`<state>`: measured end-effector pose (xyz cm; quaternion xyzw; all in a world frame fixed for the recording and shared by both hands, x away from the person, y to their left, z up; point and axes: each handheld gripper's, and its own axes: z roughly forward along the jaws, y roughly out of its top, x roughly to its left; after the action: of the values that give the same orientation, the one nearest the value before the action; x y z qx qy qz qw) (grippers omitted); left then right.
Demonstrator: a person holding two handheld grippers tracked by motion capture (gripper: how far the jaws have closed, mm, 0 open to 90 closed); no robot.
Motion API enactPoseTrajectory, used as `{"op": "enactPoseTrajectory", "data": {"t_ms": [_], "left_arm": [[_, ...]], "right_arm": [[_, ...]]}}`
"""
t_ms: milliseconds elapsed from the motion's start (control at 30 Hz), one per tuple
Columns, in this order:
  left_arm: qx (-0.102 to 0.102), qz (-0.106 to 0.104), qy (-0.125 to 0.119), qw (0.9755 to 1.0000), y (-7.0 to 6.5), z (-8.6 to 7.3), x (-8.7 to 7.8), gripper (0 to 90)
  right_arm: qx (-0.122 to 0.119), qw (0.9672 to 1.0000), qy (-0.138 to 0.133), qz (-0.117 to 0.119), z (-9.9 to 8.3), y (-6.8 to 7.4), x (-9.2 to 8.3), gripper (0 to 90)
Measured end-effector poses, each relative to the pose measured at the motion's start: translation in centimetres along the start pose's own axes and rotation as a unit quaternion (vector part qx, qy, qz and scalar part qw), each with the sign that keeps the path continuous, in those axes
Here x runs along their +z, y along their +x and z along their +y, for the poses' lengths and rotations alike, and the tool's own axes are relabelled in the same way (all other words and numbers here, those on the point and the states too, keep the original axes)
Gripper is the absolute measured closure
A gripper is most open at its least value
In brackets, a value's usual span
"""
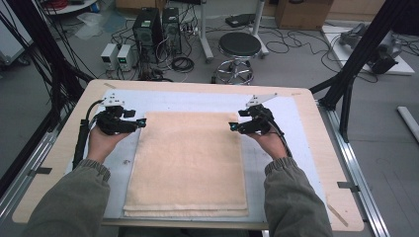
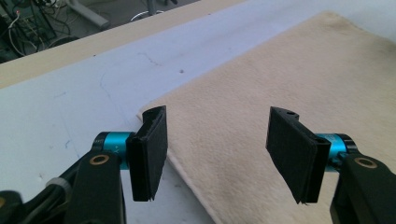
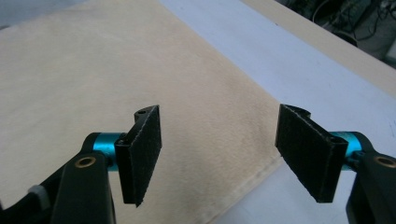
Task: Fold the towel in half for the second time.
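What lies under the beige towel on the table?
The folded beige towel rests on a pale blue-white mat over the wooden table. Whatever lies beneath its middle is covered.

No text, label, brand or number can be read anywhere here.

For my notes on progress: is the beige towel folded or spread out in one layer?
Folded. The beige towel lies flat on the table, and its near edge shows stacked layers in the high view.
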<state>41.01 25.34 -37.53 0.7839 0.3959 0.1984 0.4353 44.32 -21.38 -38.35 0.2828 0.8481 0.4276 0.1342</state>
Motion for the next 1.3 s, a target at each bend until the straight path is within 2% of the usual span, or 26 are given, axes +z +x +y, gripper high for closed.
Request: {"op": "enactPoseTrajectory", "data": {"t_ms": [100,200,233,333,433,567,633,667,800,967,1067,1133,1167,1200,1300], "left_arm": [[0.0,0.009,0.012,0.9999,0.6,-0.6,1.1,41.0],[-0.009,0.001,0.039,0.9992,1.0,-1.3,2.5,41.2],[-0.012,0.001,0.048,0.9988,1.0,-1.5,2.9,41.3],[-0.017,0.005,0.064,0.9978,1.0,-2.1,4.1,41.2],[-0.016,0.02,0.081,0.9964,0.9,-2.5,4.9,40.4],[-0.024,0.027,0.09,0.9953,0.9,-2.9,5.5,40.2],[-0.03,0.03,0.092,0.9949,0.9,-3.0,5.8,40.3],[-0.032,0.038,0.099,0.9939,0.9,-3.1,6.0,40.3],[-0.049,0.036,0.099,0.9932,1.0,-3.3,6.2,40.7],[-0.059,0.039,0.1,0.9924,0.9,-3.1,6.2,48.1],[-0.062,0.027,0.097,0.993,0.7,-3.1,6.2,61.2],[-0.074,0.002,0.095,0.9927,0.8,-3.1,6.3,74.0],[-0.084,-0.004,0.095,0.992,0.8,-3.1,6.3,79.8],[-0.088,-0.005,0.094,0.9916,0.9,-3.2,6.3,80.7],[-0.097,-0.008,0.096,0.9906,0.9,-3.1,6.3,82.9]], "right_arm": [[0.007,0.9999,0.006,-0.012,-0.6,-0.8,1.0,30.9],[0.023,0.9993,0.019,-0.02,-1.3,-1.5,2.1,30.4],[0.032,0.9989,0.026,-0.02,-1.5,-1.6,2.4,30.4],[0.032,0.9985,0.037,-0.025,-1.7,-1.7,3.2,30.4],[0.041,0.9973,0.053,-0.032,-2.0,-1.6,4.0,30.4],[0.051,0.9954,0.067,-0.046,-2.4,-1.9,4.6,30.2],[0.059,0.9948,0.069,-0.046,-2.6,-2.0,4.7,30.2],[0.062,0.9941,0.075,-0.047,-2.7,-2.0,4.8,30.2],[0.074,0.9928,0.084,-0.045,-2.8,-1.8,5.4,32.2],[0.081,0.9924,0.084,-0.04,-2.7,-1.8,5.4,44.7],[0.081,0.9925,0.085,-0.034,-2.6,-1.7,5.4,56.0],[0.09,0.9922,0.084,-0.019,-2.5,-1.7,5.4,67.5],[0.095,0.9919,0.084,-0.009,-2.5,-1.7,5.4,74.0],[0.094,0.992,0.084,0.003,-2.5,-1.7,5.5,77.1],[0.099,0.9912,0.087,0.008,-2.4,-1.6,5.5,80.7]]}}
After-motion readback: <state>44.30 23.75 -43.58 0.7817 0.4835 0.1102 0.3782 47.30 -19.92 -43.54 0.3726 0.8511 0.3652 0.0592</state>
